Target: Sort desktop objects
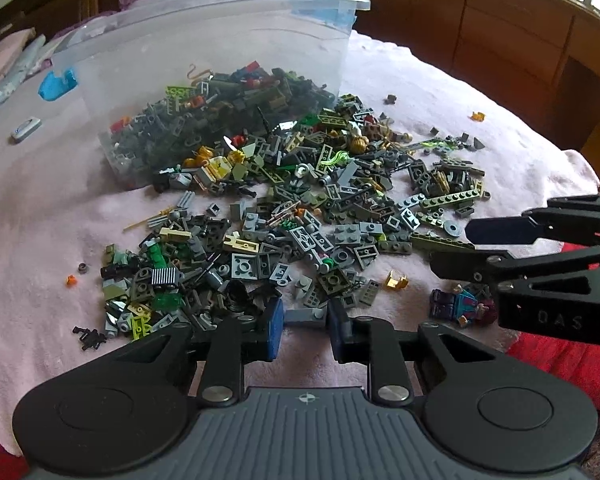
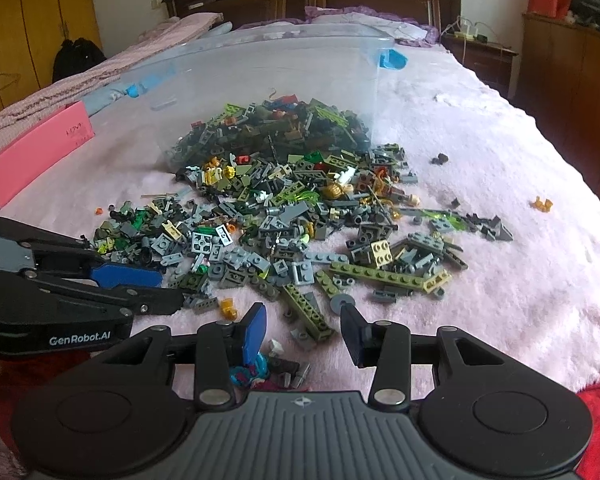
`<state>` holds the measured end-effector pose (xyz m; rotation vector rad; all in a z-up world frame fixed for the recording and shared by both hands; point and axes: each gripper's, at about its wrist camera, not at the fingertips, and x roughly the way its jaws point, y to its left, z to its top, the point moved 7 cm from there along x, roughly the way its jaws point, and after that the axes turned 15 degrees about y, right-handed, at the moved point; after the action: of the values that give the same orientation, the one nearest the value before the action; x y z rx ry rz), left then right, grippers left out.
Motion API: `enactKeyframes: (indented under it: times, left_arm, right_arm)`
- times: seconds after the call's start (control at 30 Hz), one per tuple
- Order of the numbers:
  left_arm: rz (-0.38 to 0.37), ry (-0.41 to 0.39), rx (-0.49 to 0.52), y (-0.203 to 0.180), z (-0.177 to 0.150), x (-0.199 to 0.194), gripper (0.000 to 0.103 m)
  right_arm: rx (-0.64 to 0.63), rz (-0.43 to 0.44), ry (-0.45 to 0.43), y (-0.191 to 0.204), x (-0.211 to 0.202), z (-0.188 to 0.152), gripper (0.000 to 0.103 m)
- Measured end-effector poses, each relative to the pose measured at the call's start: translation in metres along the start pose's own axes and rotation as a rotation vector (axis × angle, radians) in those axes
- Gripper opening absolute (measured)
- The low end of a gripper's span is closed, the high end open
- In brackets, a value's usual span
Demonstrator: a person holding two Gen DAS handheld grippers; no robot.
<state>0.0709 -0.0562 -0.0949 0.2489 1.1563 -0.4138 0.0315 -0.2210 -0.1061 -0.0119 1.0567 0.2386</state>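
A big pile of small toy bricks (image 1: 300,208), mostly grey, olive and green, spills from a clear plastic bin (image 1: 204,48) tipped on its side on a pink blanket; the pile also shows in the right wrist view (image 2: 300,224). My left gripper (image 1: 305,322) is open at the pile's near edge, with a grey plate (image 1: 306,314) lying between its fingers. My right gripper (image 2: 304,332) is open and empty, low over the blanket just right of the left one, above a minifigure (image 2: 252,372). That minifigure (image 1: 460,304) lies under the right gripper's fingers (image 1: 500,232).
A pink box (image 2: 36,152) stands at the left of the bed. Stray bricks lie apart: a gold piece (image 1: 396,280), an orange piece (image 2: 541,203), a dark piece (image 2: 440,159). Wooden cabinets and a headboard ring the bed. A blue bin clip (image 1: 58,82) sticks out.
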Motion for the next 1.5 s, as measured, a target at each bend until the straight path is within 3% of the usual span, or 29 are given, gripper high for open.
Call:
enactKeyframes:
  times: [0.07,0.17,0.2,1.03,1.5]
  left_arm:
    - [0.002,0.001,-0.005,-0.003,0.001,0.001,0.025]
    - [0.005,0.000,-0.005,-0.005,0.001,0.001,0.025]
    - [0.005,0.000,-0.004,-0.004,0.001,0.001,0.025]
    - [-0.009,-0.040,-0.023,-0.001,0.007,-0.031,0.025]
    - [-0.008,-0.095,-0.037,0.007,0.023,-0.052,0.025]
  right_arm:
    - [-0.003,0.000,0.002,0.000,0.002,0.002,0.037]
    - [0.000,0.008,0.015,-0.001,0.006,0.003,0.009]
    - [0.000,0.009,0.016,-0.001,0.006,0.002,0.009]
    - [-0.017,0.038,-0.025,0.009,-0.014,0.007,0.008]
    - [-0.070,0.022,-0.055,0.020,-0.030,0.028,0.008]
